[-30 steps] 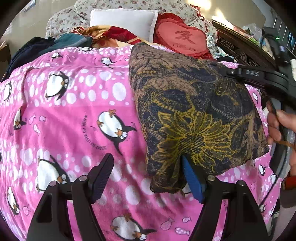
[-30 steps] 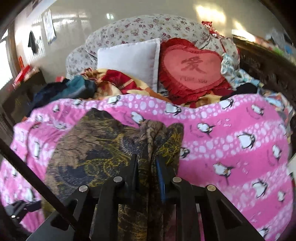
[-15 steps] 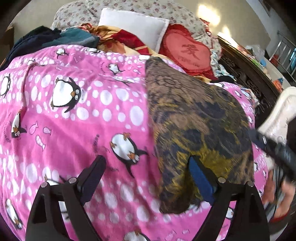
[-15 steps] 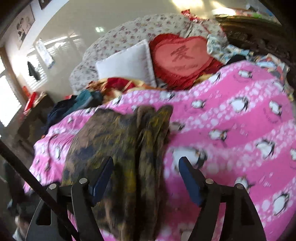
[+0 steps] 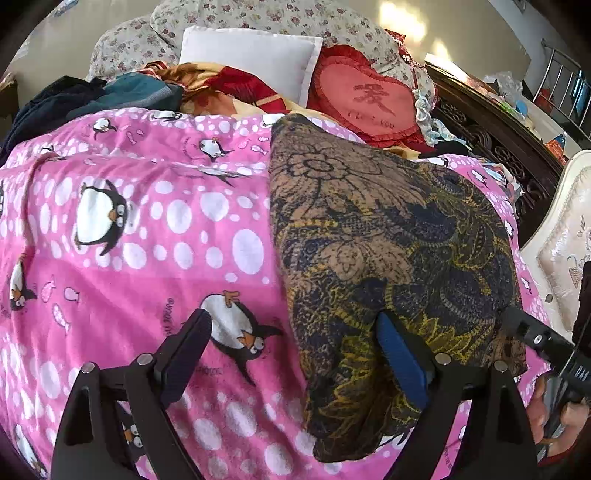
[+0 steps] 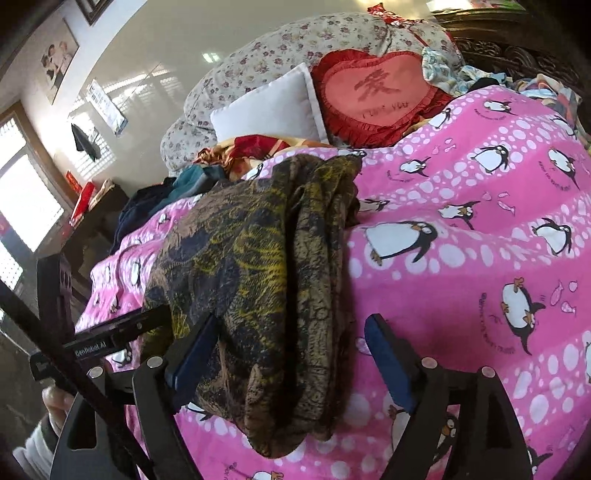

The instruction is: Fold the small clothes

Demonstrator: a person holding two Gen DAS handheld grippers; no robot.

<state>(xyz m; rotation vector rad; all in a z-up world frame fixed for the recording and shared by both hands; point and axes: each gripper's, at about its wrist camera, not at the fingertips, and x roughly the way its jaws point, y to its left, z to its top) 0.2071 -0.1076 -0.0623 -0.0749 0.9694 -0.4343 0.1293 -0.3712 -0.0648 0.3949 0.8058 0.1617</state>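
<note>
Folded garment, brown w/ navy and yellow floral print, lies on the pink penguin blanket that covers the bed, toward the right side in the left wrist view. Left hand-held gripper is released, jaws spread wide: left finger over a penguin print on bare blanket, blue-padded right finger at the garment's near edge, w/ cloth draped around it. Nothing pinched between them.

Right wrist view now: right hand-held gripper also released, jaws wide apart. Garment sits in the gap, layers stacked w/ folded edges facing the camera; left pad is touching or tucked under the near left fold, right pad apart from the cloth, over pink blanket.

Far end of bed: white pillow, red heart cushion just right of it, floral bedding behind both. Dark clothes pile at far left. Other tool's black bar pokes in at each view's edge, w/ the person's fingers on the handle.
</note>
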